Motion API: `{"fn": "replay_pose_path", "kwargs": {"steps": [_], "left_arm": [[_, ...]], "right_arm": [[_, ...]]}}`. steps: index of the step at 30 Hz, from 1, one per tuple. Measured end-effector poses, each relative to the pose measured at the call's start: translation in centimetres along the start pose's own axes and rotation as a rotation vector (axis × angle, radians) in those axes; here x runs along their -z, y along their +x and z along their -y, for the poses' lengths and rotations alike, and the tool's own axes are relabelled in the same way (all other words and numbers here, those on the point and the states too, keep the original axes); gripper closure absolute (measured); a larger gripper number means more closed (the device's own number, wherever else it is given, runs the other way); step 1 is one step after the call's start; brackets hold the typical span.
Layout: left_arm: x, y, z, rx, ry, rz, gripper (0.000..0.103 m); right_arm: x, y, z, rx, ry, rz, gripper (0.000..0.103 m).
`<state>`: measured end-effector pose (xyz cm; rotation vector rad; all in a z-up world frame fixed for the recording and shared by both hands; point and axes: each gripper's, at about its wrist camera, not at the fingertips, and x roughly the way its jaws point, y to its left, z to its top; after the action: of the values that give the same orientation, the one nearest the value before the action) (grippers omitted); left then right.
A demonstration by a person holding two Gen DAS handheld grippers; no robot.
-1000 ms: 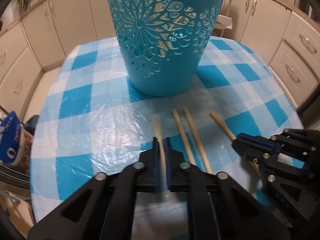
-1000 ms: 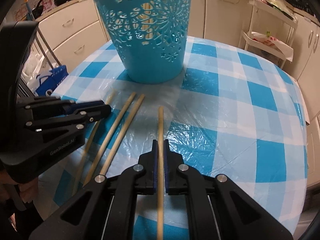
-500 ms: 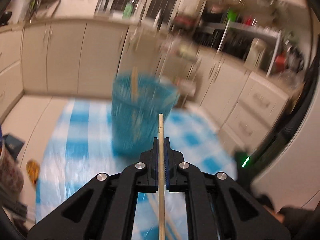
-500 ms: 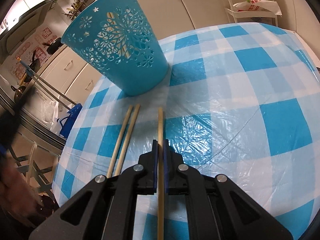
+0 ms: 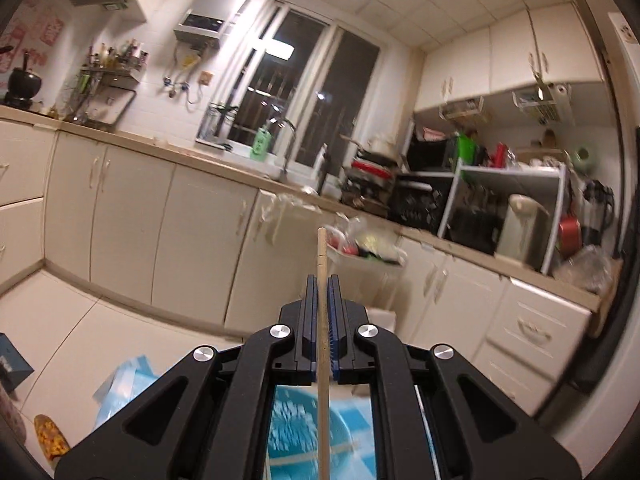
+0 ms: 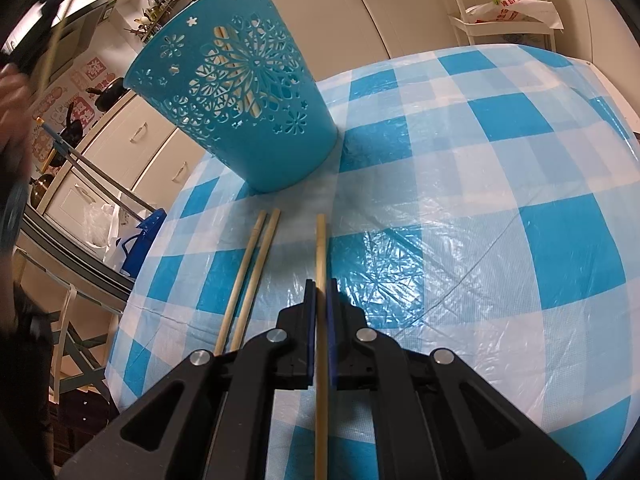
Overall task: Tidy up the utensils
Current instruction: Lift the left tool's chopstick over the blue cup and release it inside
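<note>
Both grippers are clamping chopsticks. Left black two-finger gripper (image 5: 322,280) is holding its jaws narrow on a pale wooden chopstick (image 5: 322,256), pointing it out level at the cream kitchen cabinets (image 5: 132,216) with the stick's blunt end jutting past the fingertips. Right black two-finger gripper (image 6: 320,286) is pinching a second pale wooden chopstick (image 6: 320,240) the same way, angling down at the blue-and-white checked tablecloth (image 6: 480,184) under its clear plastic sheet; whether that stick's far end is touching the cloth I cannot tell.

Two loose wooden chopsticks (image 6: 250,272) are lying side by side on the cloth just left of the right gripper's stick, their far ends near the base of the turquoise plastic basket with cut-out flower patterns (image 6: 240,104). At least one stick is already showing through the basket's openwork.

Judging by this, the step in hand is carrying picked-up chopsticks to the basket. Beneath the left gripper a blurred turquoise shape is showing, probably the basket, so the next move likely calls for tipping that stick downward over the rim and then releasing it, with the right gripper lifting its stick to follow. Two sticks would remain for another pass.

Red-and-white paper decorations on the far wall are carrying characters too blurred to read; no other label is legible.
</note>
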<state>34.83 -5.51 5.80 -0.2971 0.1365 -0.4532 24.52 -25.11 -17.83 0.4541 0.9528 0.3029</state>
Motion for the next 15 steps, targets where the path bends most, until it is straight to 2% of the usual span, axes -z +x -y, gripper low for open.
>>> {"fn": "replay_pose_path", "kwargs": {"steps": [4,9,15], "left_arm": [[0.1,3.0,-1.1,-0.048,-0.003,0.036,0.098],[1.7,5.8,-2.8,-0.117,0.007,0.039,0.098],[3.1,5.8,-3.6,-0.168,0.028,0.058,0.098]], "right_arm": [[0.0,0.0,0.1,-0.003,0.002,0.000,0.097],[0.0,0.0,0.2,-0.008,0.005,0.001,0.097],[0.0,0.0,0.2,-0.012,0.008,0.002,0.097]]}}
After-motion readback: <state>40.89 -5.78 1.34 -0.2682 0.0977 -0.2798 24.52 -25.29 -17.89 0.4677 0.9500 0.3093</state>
